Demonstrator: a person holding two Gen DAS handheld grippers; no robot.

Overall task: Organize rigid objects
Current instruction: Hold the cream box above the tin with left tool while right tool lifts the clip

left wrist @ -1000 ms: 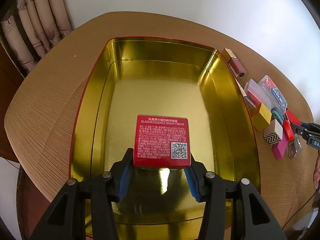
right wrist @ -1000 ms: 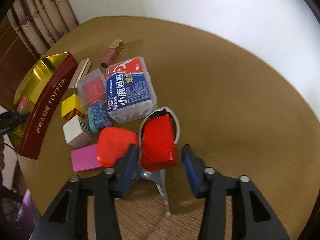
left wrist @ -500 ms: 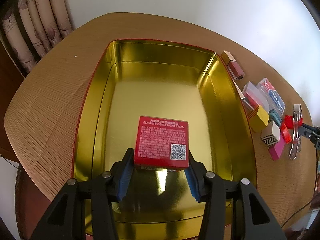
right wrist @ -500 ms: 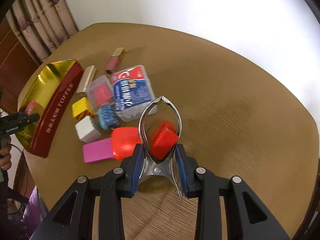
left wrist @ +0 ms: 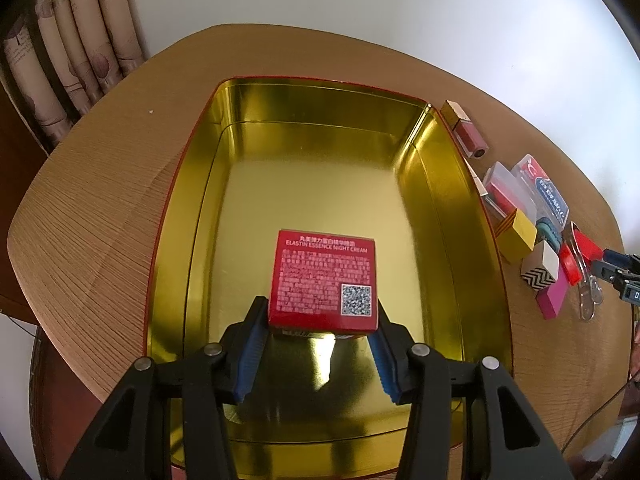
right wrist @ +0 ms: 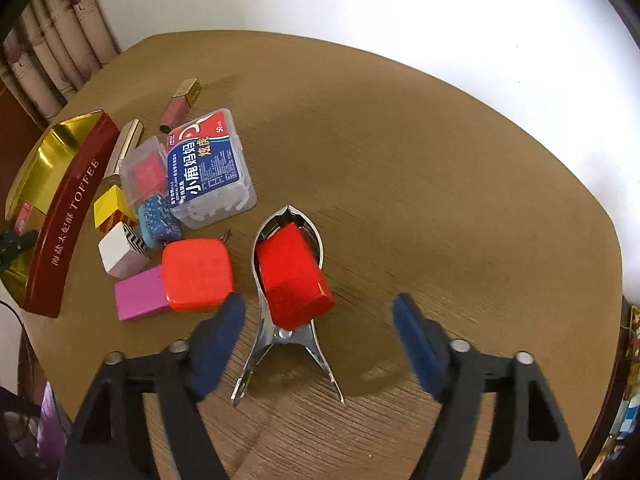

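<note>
My left gripper (left wrist: pixel 318 330) is shut on a red night-cream box (left wrist: pixel 324 278) and holds it over the near part of the gold-lined toffee tin (left wrist: pixel 312 128). My right gripper (right wrist: pixel 316 340) is open and empty above the table. Just ahead of it a metal spring clamp (right wrist: pixel 286 340) lies on the wood, its jaws around a red block (right wrist: pixel 292 276). The tin's red outer wall (right wrist: pixel 68 216) shows at the left of the right wrist view.
Small items lie between the tin and the clamp: an orange rounded case (right wrist: pixel 198 274), a pink block (right wrist: pixel 138 298), a white block (right wrist: pixel 120 254), a yellow block (right wrist: pixel 110 208), a floss box (right wrist: pixel 210 172), a lip gloss (right wrist: pixel 180 102). Curtains (left wrist: pixel 72 48) hang at far left.
My right gripper was shut on the clamp handles half a second ago; it has opened wide and backed off, leaving clamp and red block on the table. The left gripper still holds the box.
</note>
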